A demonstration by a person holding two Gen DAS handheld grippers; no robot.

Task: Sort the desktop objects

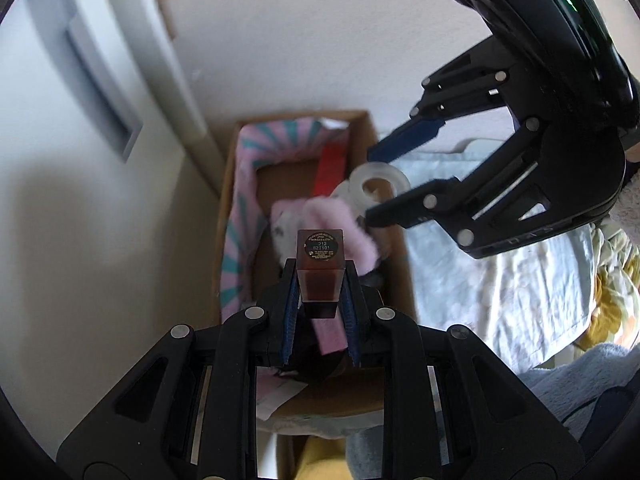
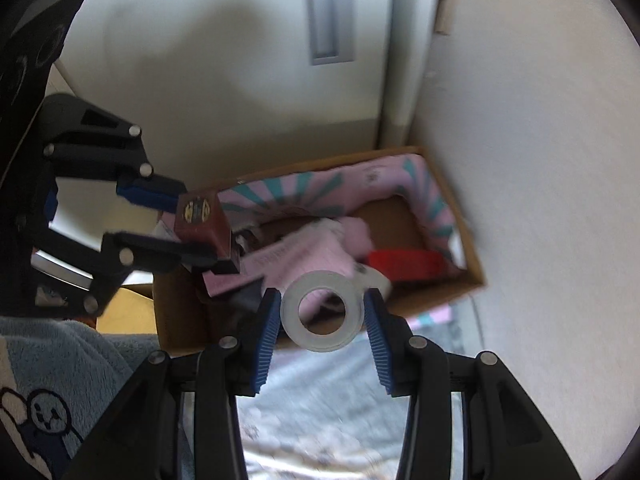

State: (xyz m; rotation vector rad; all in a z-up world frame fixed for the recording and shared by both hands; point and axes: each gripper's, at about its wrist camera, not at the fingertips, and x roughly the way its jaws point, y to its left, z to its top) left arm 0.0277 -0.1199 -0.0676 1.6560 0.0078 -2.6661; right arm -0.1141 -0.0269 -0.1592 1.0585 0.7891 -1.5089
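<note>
The left gripper (image 1: 320, 280) clamps a dark red lipstick tube (image 1: 320, 268), its long axis along the fingers, above the cardboard box (image 1: 236, 184). Rightward, the right gripper (image 2: 320, 316) pinches a translucent tape ring (image 2: 320, 311) over the box's near edge, equally close for dropping.

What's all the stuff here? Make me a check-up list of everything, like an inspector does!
Surface: pale patterned cloth under the box.
Job's things: cardboard box by the wall; small dark red bottle; clear tape roll.
Clutter: pink-teal striped cloth, pink fluffy thing, red box, all inside the box; blue towel beside it.
Grippers: left gripper shut on the bottle; right gripper shut on the tape roll; both above the box.
Cables: nothing seen.
Surroundings: white wall, white door.
</note>
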